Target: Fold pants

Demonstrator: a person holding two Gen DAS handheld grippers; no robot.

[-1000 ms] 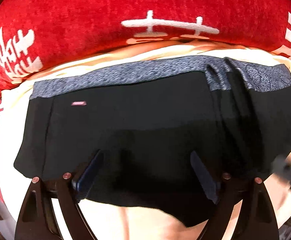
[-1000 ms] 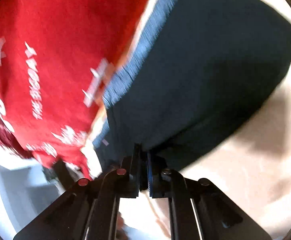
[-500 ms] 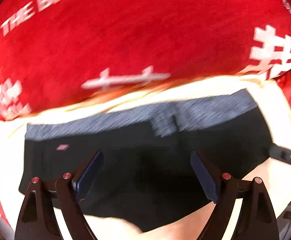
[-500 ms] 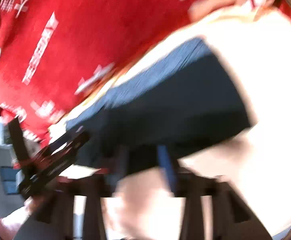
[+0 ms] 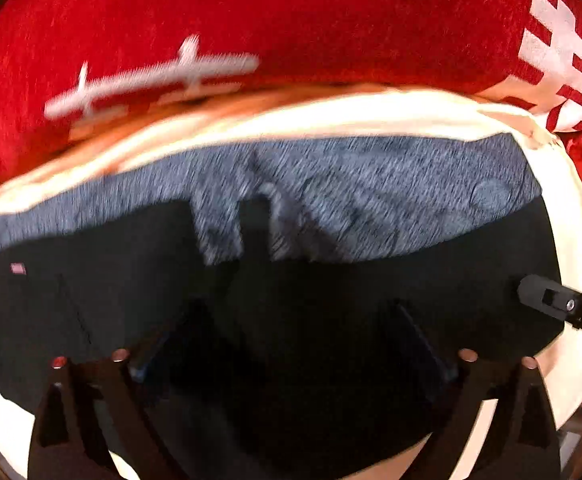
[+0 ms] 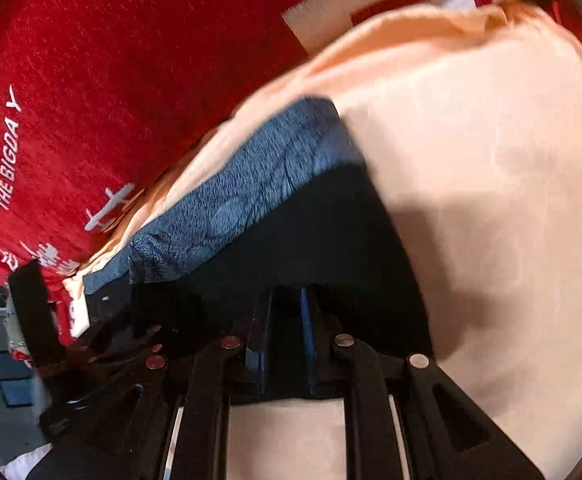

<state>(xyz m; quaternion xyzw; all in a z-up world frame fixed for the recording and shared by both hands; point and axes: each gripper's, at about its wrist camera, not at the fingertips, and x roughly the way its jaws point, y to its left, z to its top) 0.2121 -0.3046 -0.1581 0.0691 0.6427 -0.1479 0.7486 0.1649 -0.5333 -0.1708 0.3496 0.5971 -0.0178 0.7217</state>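
— pants (image 5: 111, 300): spread flat on a cream sheet (image 5: 331, 120), black, with the grey-blue waistband (image 5: 371, 184) along the far edge, toward a red blanket (image 5: 291, 20) printed in white characters.

— any mark on the cloth?

— small pink label (image 5: 18, 268) near the left end, just under the waistband. blurred, not readable.

— and the left gripper (image 5: 289, 338)?

— low over the black fabric, near the front edge of the garment. fingers (image 5: 147, 360) spread wide, nothing between them but the cloth beneath. hard to tell whether touching or just above.

— right gripper (image 6: 285, 340)?

— at the right-hand end of the pants, close to the corner below the waistband. fingers drawn narrow, only a slim gap. black fabric showing in that gap, with the lower edge of the cloth running across between the two blue pads (image 6: 309, 336).

— pinched, then?

— cannot tell; gap too dark and blurred to say clamped or merely close around it.

— rest of the right wrist view?

— end of the waistband slanting up and away from the fingers, cream sheet bare to the right with a soft shadow beside the cloth, red blanket up the left side with white lettering. dark blurred frame with small round studs at lower left, probably the other tool.

— same end from the left wrist view?

— black tip of the right tool poking in at the right edge, against the side of the pants.
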